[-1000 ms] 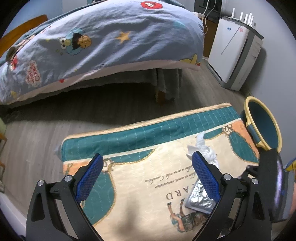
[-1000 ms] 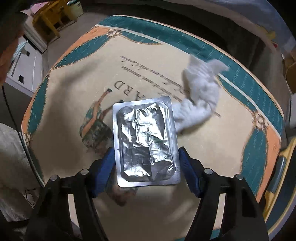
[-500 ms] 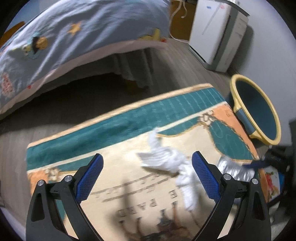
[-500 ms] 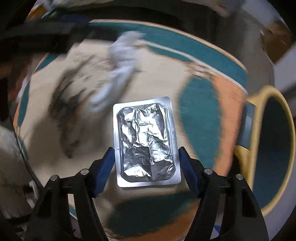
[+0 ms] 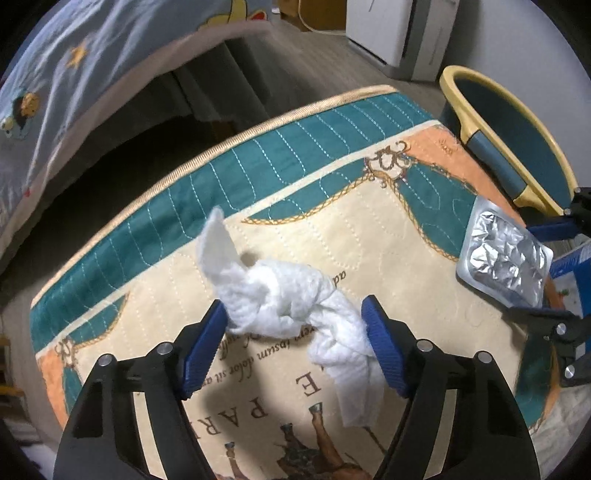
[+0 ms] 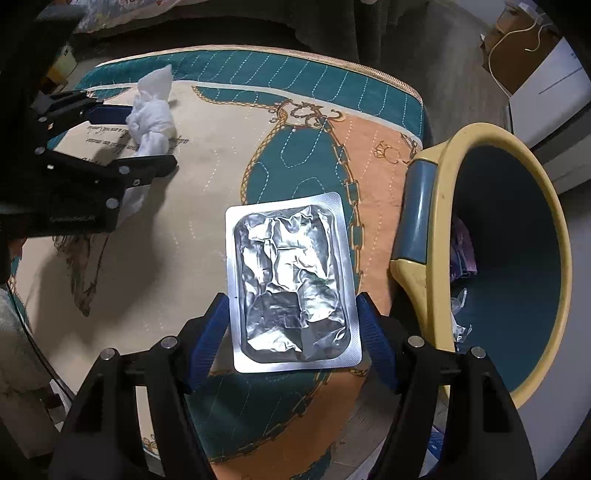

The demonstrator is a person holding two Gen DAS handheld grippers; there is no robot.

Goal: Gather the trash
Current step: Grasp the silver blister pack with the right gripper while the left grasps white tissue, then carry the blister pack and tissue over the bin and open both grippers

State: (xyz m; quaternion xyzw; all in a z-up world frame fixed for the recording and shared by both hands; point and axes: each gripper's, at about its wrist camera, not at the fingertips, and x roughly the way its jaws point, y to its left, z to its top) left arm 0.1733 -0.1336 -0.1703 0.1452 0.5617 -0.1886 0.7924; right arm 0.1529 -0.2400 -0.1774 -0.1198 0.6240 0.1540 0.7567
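Observation:
A crumpled white tissue point(image 5: 288, 302) lies on the patterned rug point(image 5: 332, 155). My left gripper point(image 5: 295, 347) is open, one blue pad on each side of the tissue, low over the rug. The tissue also shows in the right wrist view point(image 6: 151, 110), between the left gripper's fingers point(image 6: 147, 166). My right gripper point(image 6: 293, 332) is shut on a silver foil blister pack point(image 6: 291, 280) and holds it above the rug's right edge, beside the yellow-rimmed blue trash bin point(image 6: 550, 243). The pack point(image 5: 506, 254) and the bin point(image 5: 480, 110) also show in the left wrist view.
A bed with a blue cartoon cover point(image 5: 74, 85) stands beyond the rug. A white appliance point(image 5: 399, 33) stands by the back wall next to the bin. Some scraps point(image 6: 461, 254) lie inside the bin. Wood floor surrounds the rug.
My left gripper has moved forward and down until its pads flank the tissue. My right gripper has lifted the foil pack and swung it right, up to the bin.

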